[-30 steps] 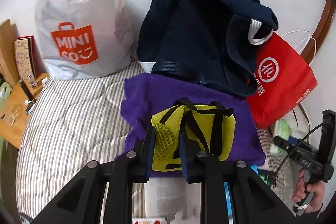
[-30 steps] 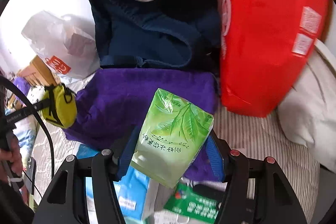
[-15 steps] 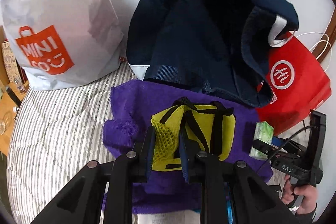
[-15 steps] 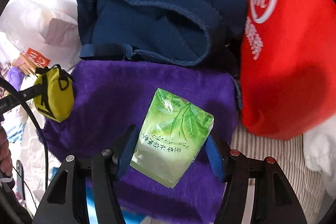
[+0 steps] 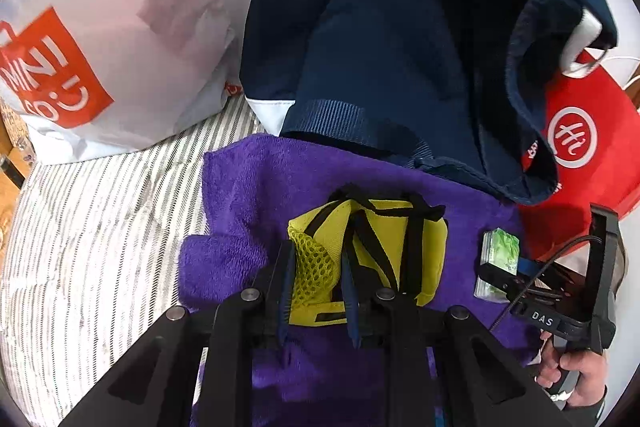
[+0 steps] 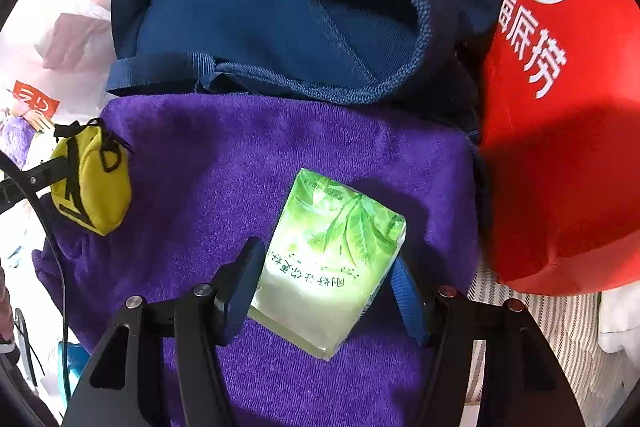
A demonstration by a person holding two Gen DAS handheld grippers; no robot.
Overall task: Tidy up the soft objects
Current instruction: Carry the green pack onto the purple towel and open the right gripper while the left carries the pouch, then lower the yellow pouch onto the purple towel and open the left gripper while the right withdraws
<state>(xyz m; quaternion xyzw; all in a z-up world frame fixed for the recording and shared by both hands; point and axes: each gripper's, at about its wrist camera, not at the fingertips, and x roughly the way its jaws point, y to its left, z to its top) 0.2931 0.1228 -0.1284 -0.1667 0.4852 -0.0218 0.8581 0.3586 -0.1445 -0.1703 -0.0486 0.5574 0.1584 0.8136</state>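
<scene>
Left wrist view: left hand-held gripper (image 5: 316, 291) pinches the yellow pouch (image 5: 372, 259) over the purple towel (image 5: 256, 195); "MINISO" bag (image 5: 100, 39) at ten o'clock. Right wrist view: right hand-held gripper (image 6: 324, 287) clamps the green tissue pack (image 6: 332, 259); red "Hi" bag (image 6: 560, 131) at two o'clock.

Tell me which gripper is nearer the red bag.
Right. The right gripper, holding the green pack, is beside the red bag; the left gripper, holding the yellow pouch, is farther across the purple towel.
</scene>
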